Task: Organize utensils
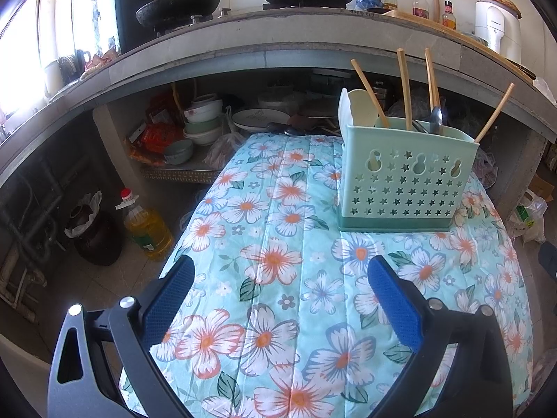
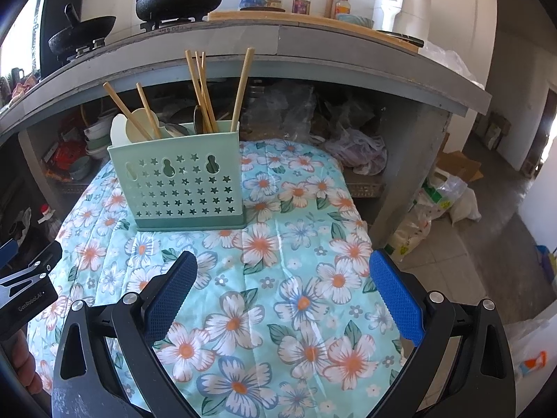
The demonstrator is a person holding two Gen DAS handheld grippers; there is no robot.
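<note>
We judge task near done: wooden chopsticks (image 2: 202,90), spoons inside mint-green star-perforated plastic holder (image 2: 181,188); none loose on floral-cloth surface (image 2: 278,278). Left gripper (image 1: 280,289), right gripper (image 2: 282,287) wide, holding nothing.

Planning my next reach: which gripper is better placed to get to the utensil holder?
Probably the right gripper: the utensil holder sits nearer its centre line than for the left gripper. Both are open and empty.

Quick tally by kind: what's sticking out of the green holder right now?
Wooden sticks: 6
Pale spoon heads: 2
Metal spoons: 2
Total: 10 showing above the green holder, counted from the right wrist view.
</note>
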